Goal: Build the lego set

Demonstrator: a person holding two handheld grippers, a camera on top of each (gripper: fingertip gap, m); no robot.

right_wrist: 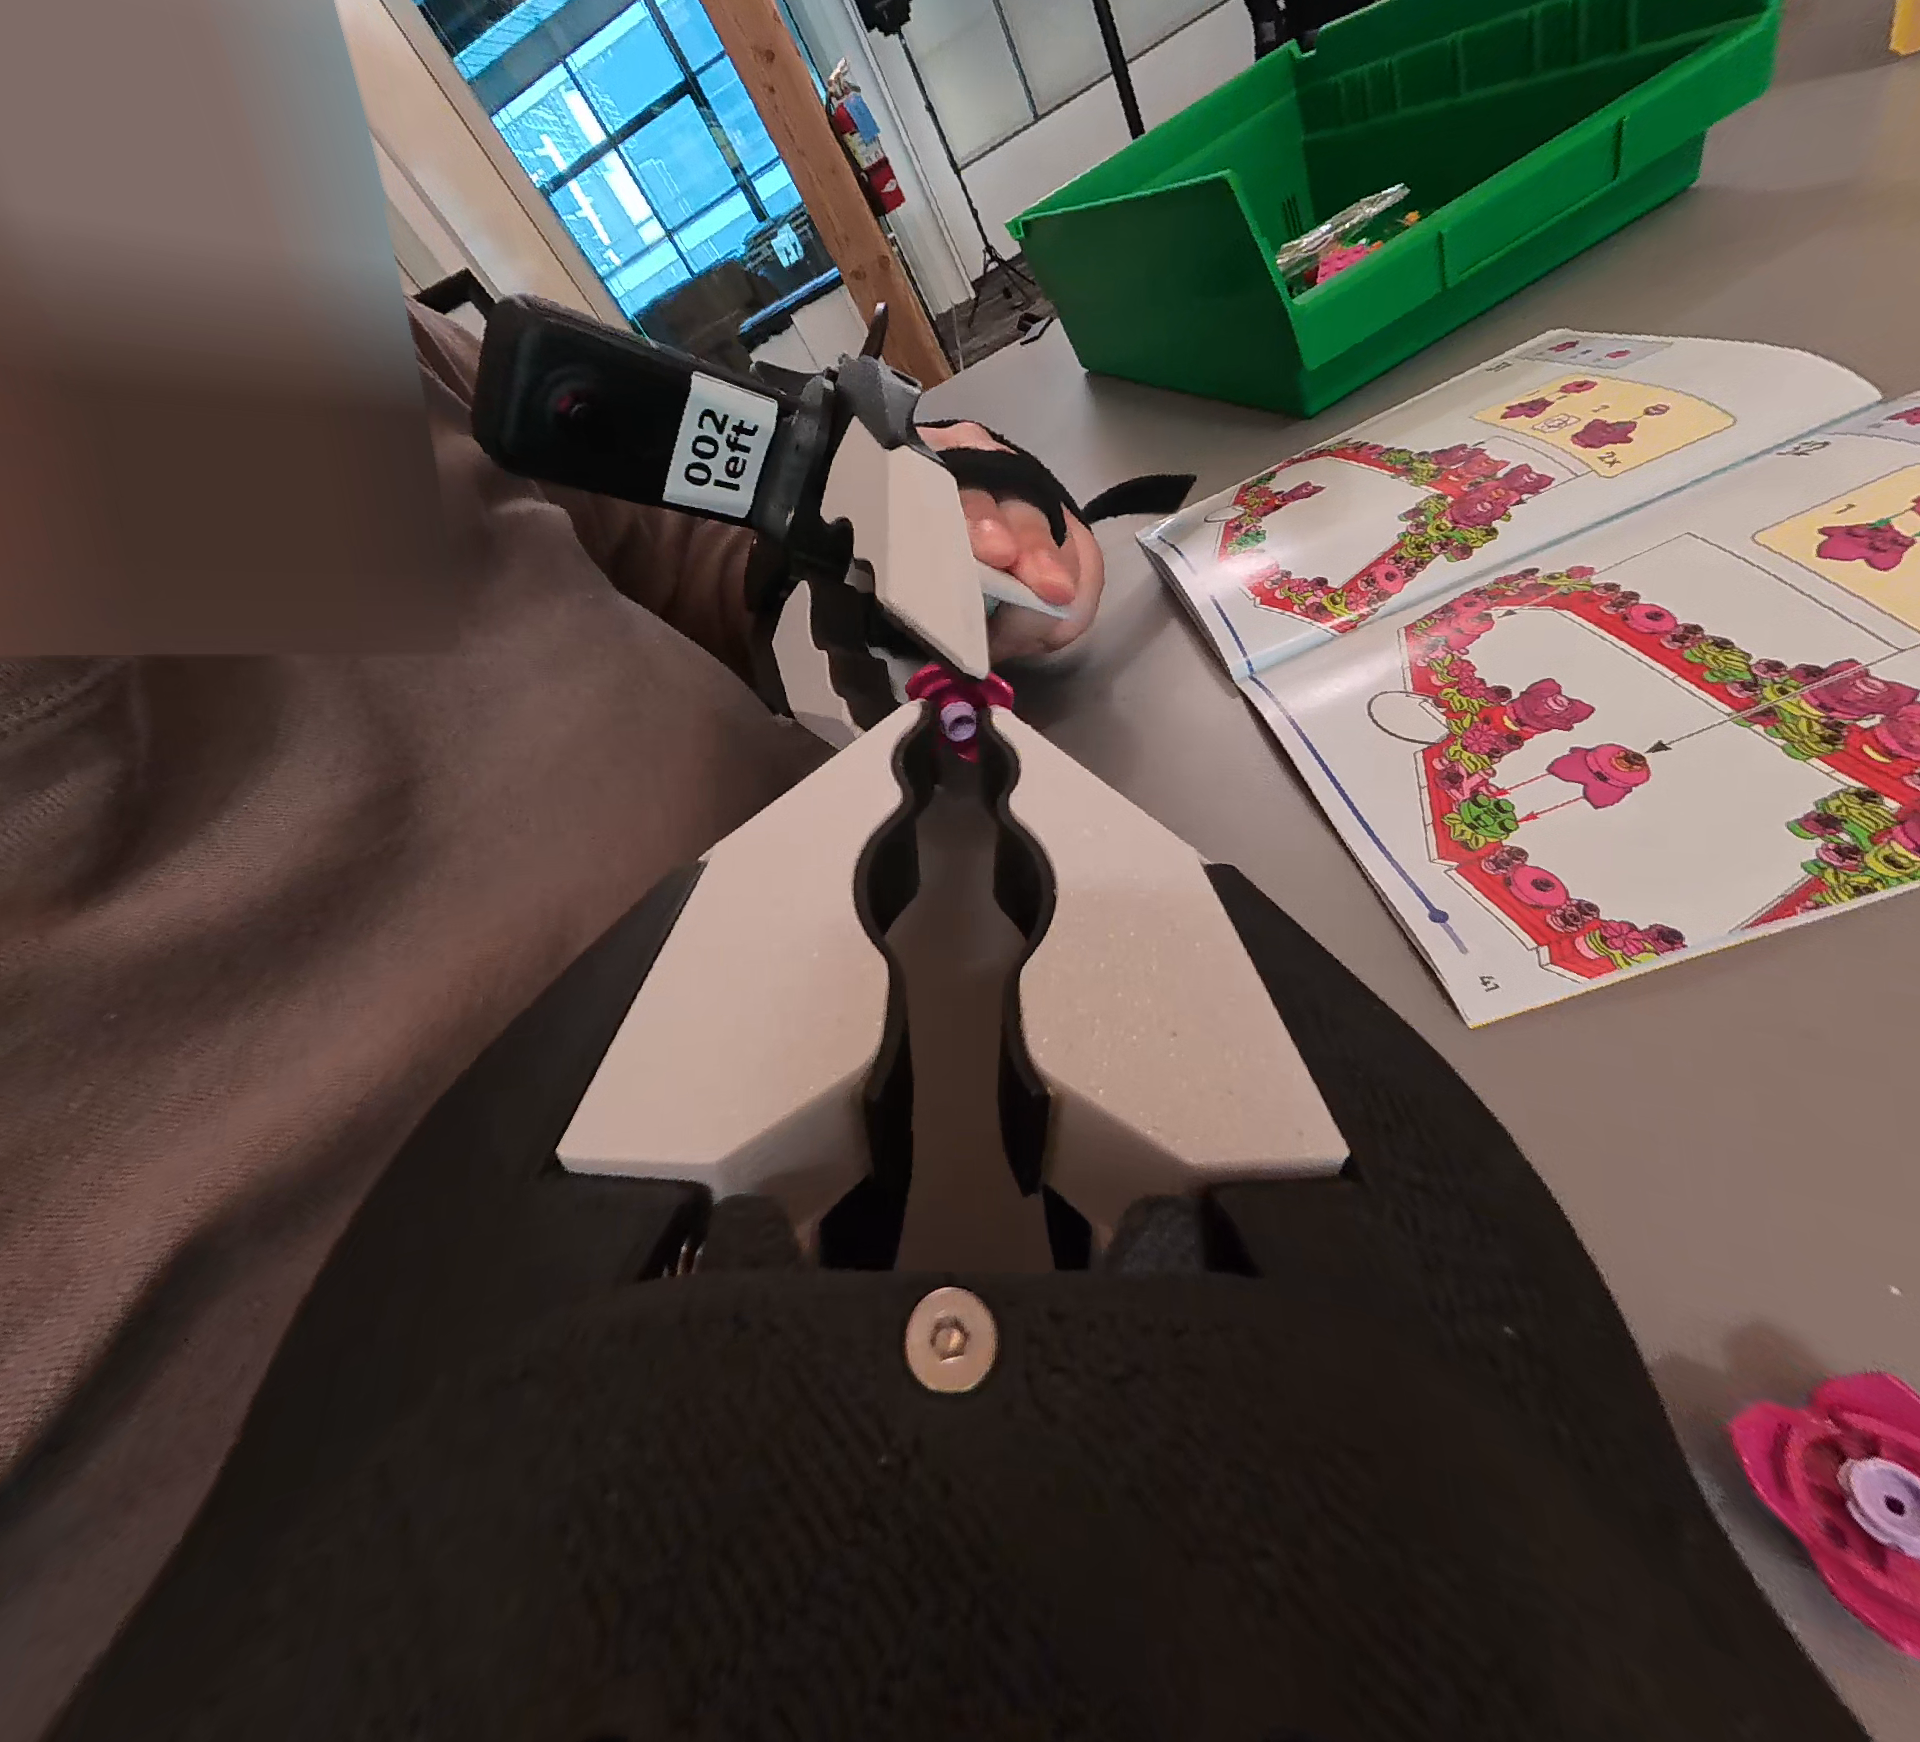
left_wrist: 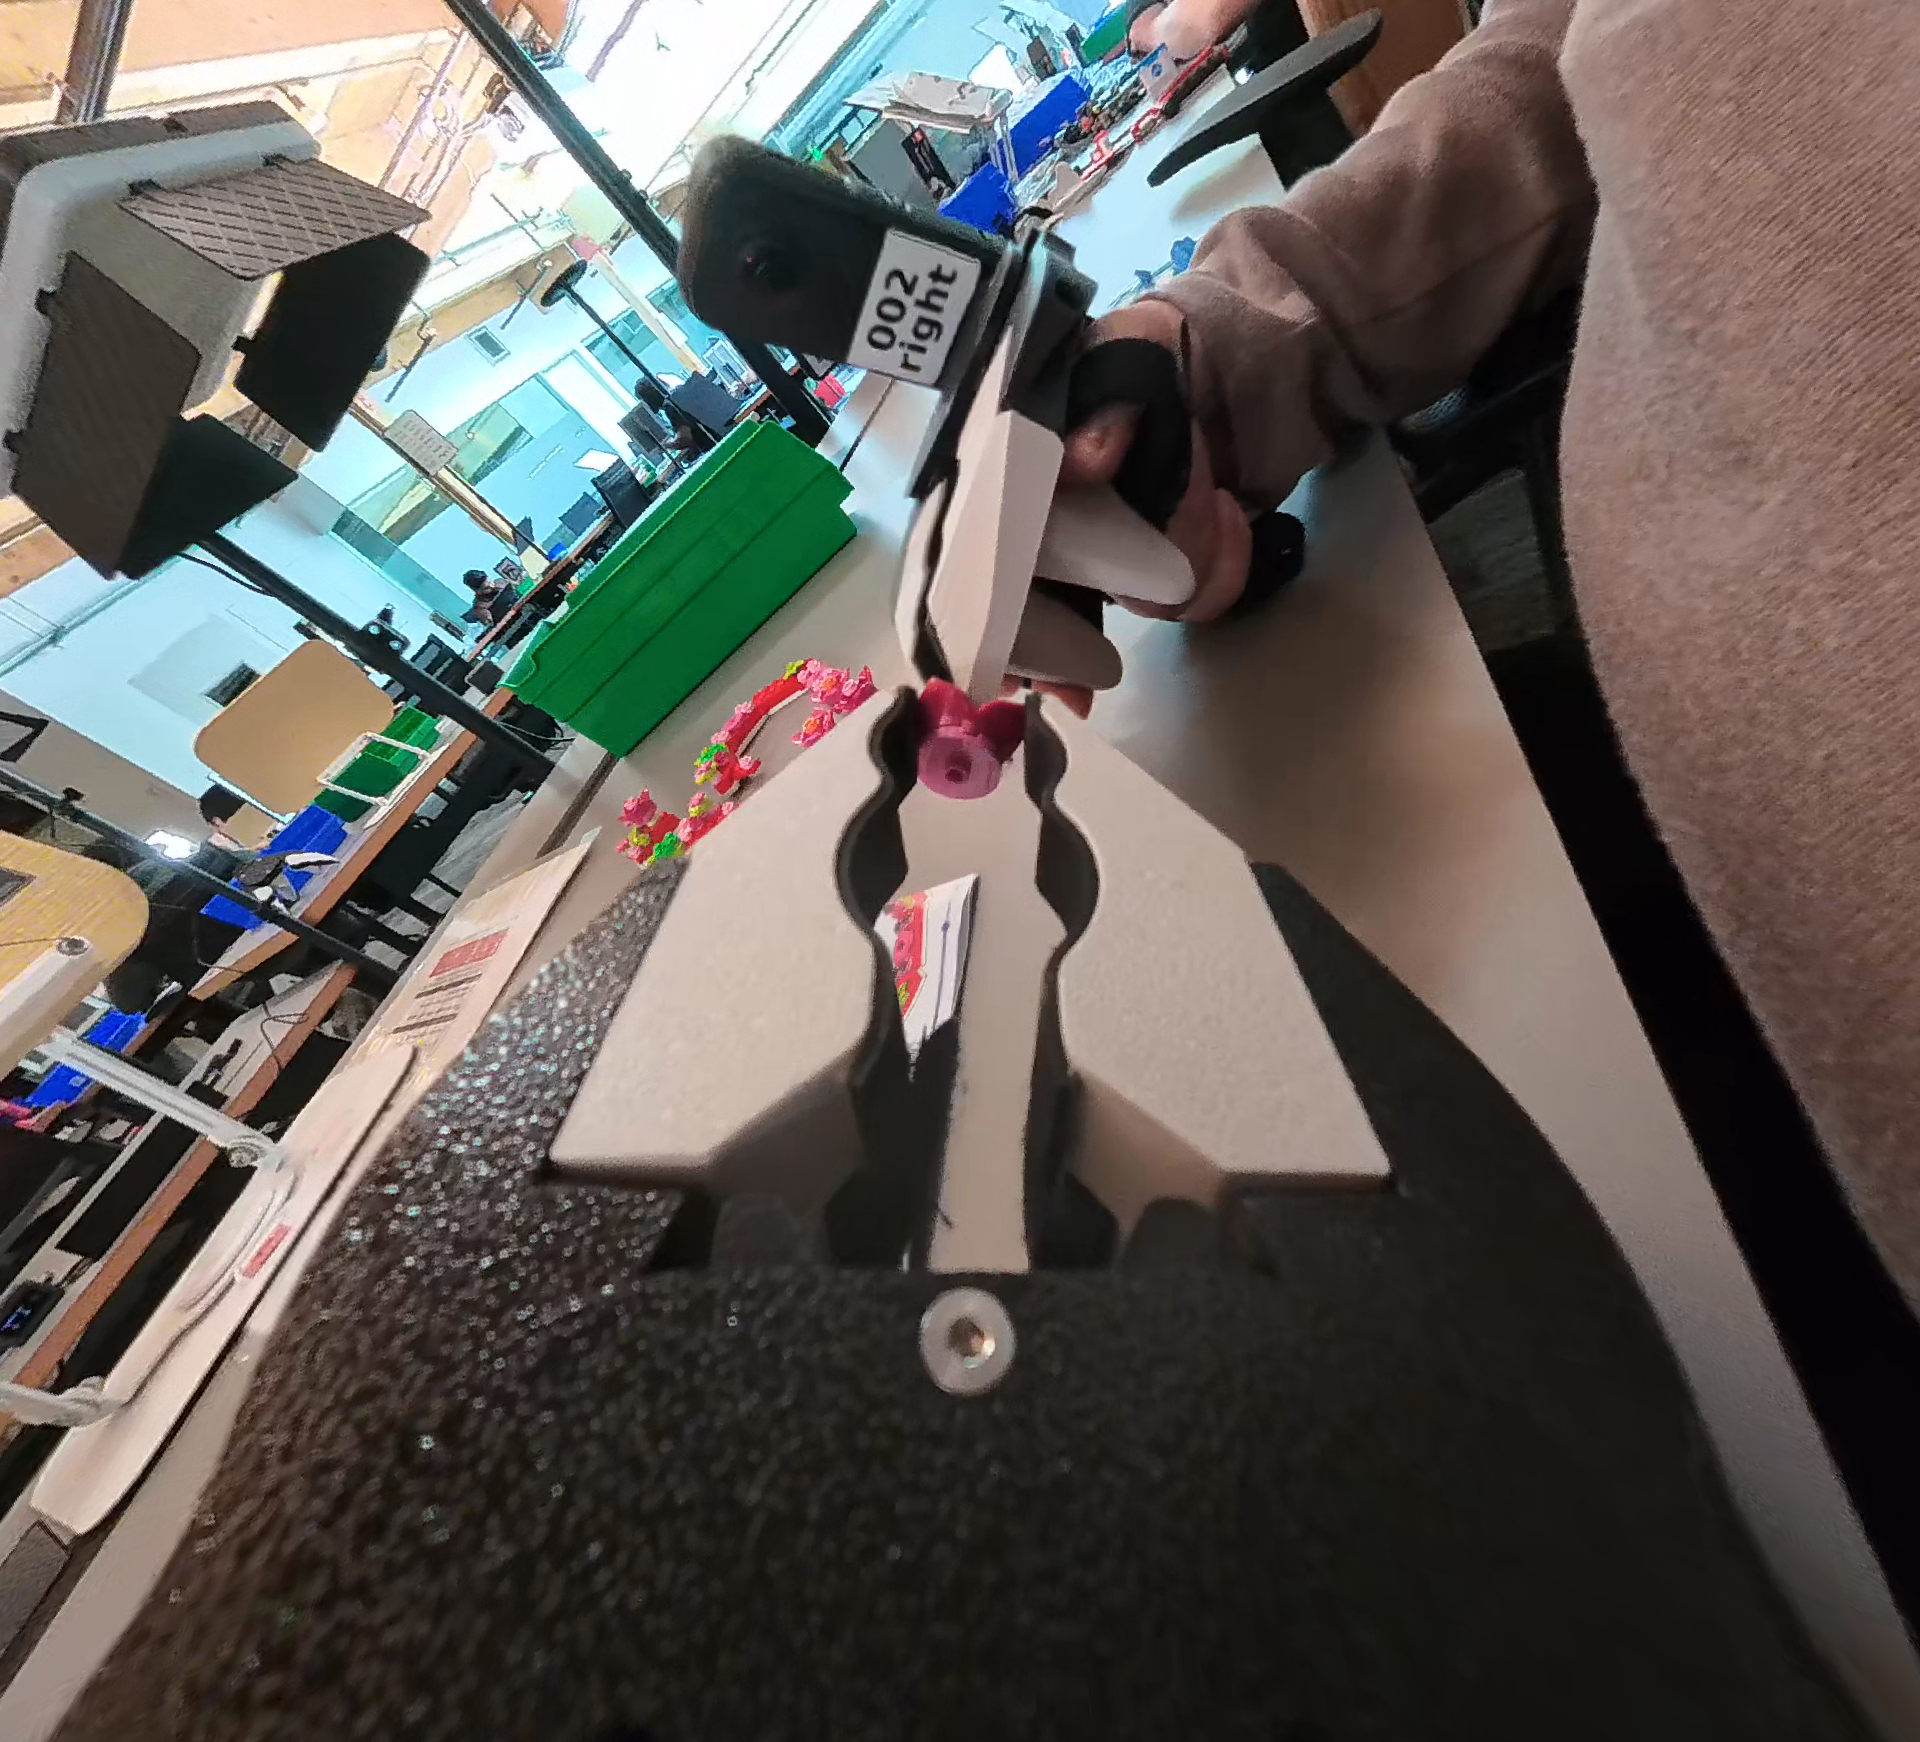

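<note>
On the grey table (right_wrist: 1558,1173), with the green bin (right_wrist: 1455,165) at one o'clock, both grippers, left (left_wrist: 961,716) and right (right_wrist: 961,716), pinch one pink flower piece (left_wrist: 961,752) together, apparently mid-assembly; next calls for a steady, aligned press.

Pale grey wavy-edged gripper (left_wrist: 961,726) fingers, rough black body, silver hex screw (right_wrist: 949,1338), taupe knit sleeve (left_wrist: 1403,238)

Glossy green plastic bin (right_wrist: 1143,279), matt grey tabletop (right_wrist: 1558,1173), paper booklet (right_wrist: 1351,871).
</note>
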